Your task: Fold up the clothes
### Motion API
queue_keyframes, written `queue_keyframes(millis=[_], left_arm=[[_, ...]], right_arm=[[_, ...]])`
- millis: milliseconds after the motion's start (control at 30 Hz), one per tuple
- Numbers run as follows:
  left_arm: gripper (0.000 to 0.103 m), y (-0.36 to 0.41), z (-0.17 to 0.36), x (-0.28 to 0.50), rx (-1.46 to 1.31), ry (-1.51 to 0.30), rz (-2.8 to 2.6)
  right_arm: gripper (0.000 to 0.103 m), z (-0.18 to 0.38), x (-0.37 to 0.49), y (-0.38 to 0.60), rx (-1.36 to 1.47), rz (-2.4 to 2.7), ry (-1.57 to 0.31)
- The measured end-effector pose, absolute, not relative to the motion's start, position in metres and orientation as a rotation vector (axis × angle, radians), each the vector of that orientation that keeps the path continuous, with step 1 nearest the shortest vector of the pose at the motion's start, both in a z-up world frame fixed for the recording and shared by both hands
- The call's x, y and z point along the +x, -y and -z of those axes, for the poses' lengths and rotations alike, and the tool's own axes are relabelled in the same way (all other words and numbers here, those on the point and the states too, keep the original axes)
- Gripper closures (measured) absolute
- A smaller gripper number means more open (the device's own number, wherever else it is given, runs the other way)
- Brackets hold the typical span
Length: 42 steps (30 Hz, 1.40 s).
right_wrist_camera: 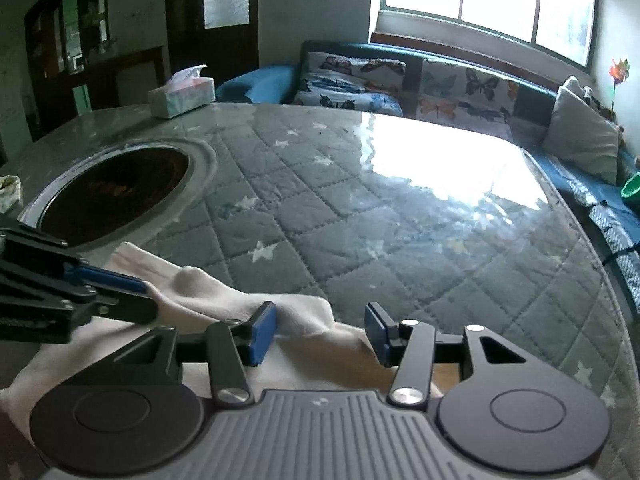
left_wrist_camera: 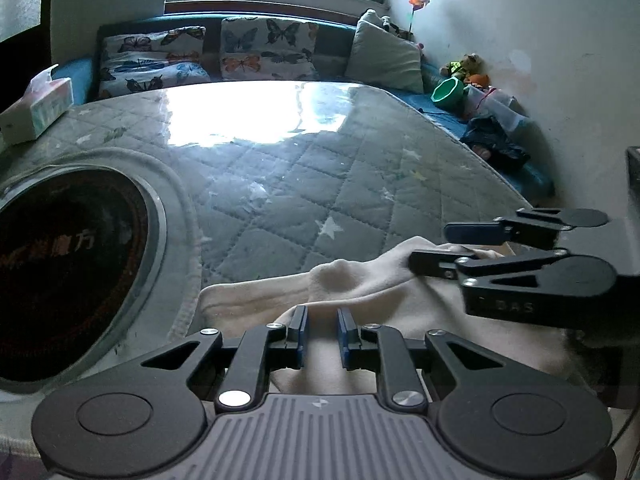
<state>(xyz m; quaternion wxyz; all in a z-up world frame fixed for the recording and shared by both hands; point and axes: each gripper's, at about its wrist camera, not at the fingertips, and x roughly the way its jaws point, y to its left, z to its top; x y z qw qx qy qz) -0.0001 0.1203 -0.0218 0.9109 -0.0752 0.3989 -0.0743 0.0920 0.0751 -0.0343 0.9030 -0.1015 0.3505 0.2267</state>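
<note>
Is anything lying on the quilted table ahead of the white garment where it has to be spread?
Nothing visible does. The white garment sits at the near edge; the quilted table ahead of it is bare. The tissue box and the round dark inset lie off to the left.

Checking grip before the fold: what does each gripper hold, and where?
The left gripper pinches a raised fold of the white garment near its far edge. The right gripper is open astride that edge, holding nothing.
</note>
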Motion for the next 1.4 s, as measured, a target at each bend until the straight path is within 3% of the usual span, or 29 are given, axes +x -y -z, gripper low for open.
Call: queue_keyframes(millis=[267, 333, 600, 833, 1133, 1400], left_arm=[[0.081, -0.12, 0.022, -0.001, -0.148, -0.821, 0.16], [0.073, -0.119, 0.021, -0.001, -0.151, -0.818, 0.165], [0.06, -0.118, 0.014, -0.008, -0.141, -0.795, 0.164], [0.059, -0.129, 0.01, -0.013, -0.133, -0.783, 0.123], [0.049, -0.14, 0.011, -0.022, -0.132, -0.794, 0.071], [0.049, -0.159, 0.01, -0.035, -0.153, -0.784, 0.019]], right_arm=[[0.053, 0.017, 0.046, -0.065, -0.217, -0.549, -0.716], [0.052, 0.018, 0.034, -0.063, -0.216, -0.557, -0.718], [0.049, 0.026, -0.004, -0.053, -0.196, -0.528, -0.723], [0.049, 0.033, -0.013, -0.042, -0.177, -0.494, -0.724], [0.049, 0.011, -0.021, -0.069, -0.248, -0.598, -0.682], [0.051, 0.031, -0.019, -0.104, -0.315, -0.643, -0.729]])
